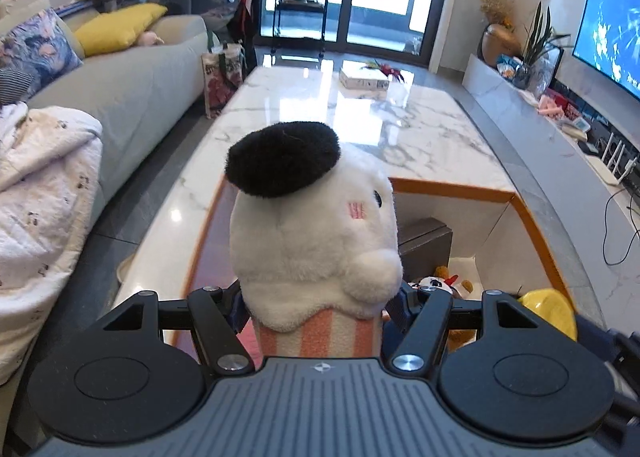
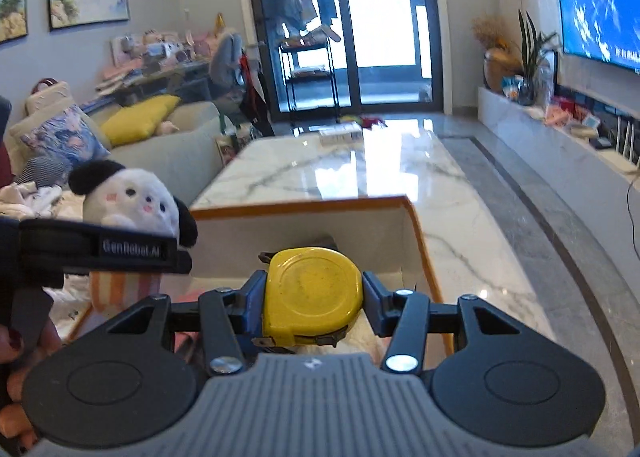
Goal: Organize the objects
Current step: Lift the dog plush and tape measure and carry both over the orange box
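White plush toy with black ears and an orange-striped base (image 1: 316, 241), gripped at that striped base by the left tongs (image 1: 316, 313) and held upright over the near left part of the open white box with an orange rim (image 1: 452, 187). Round yellow tape measure (image 2: 312, 293), clamped flat by its sides between the blue pads of the right tongs (image 2: 314, 299), also raised above the box interior. Both tongs therefore clenched on a load, neither released. Judged as the carrying-and-dropping step: two objects brought over the container, not yet set down. Next move likely calls for lowering each load into a free patch of the box floor, clear of what already lies there, then opening the tongs one at a time so that the soft toy does not topple onto the other items. Counted: one plush toy in the left tongs, one tape measure in the right, one box on the white marble table (image 1: 360, 129); inside the box, one dark brown block-like case (image 1: 426, 237) and at least one small red, white and tan stuffed figure (image 1: 440, 285), exact number there unclear. Farther along the table, one flat pale carton (image 1: 364, 79), well apart from the box.
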{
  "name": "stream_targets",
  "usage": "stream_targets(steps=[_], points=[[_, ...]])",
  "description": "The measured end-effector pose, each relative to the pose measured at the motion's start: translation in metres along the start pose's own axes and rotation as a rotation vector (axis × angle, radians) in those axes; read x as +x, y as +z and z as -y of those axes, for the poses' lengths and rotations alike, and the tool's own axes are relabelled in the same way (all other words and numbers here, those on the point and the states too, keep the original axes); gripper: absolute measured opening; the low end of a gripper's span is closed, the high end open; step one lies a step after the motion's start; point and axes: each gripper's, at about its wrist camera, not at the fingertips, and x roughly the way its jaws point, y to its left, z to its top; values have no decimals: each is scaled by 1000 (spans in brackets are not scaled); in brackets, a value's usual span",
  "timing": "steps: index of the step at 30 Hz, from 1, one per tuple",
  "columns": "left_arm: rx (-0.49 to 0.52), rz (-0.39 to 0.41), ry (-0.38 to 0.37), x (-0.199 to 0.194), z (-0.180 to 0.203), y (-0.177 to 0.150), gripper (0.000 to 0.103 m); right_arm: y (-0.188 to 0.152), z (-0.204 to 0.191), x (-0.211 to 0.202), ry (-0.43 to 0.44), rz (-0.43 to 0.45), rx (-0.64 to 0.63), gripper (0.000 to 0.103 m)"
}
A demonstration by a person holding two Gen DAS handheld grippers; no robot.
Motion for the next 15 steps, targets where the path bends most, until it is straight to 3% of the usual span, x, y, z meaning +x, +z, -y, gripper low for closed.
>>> stream_targets(steps=[8, 15], points=[[35, -115, 26, 36, 14, -11, 76, -16, 3, 33, -20, -84, -15, 52], [14, -189, -13, 46, 2, -15, 79, -17, 5, 41, -28, -109, -15, 52]])
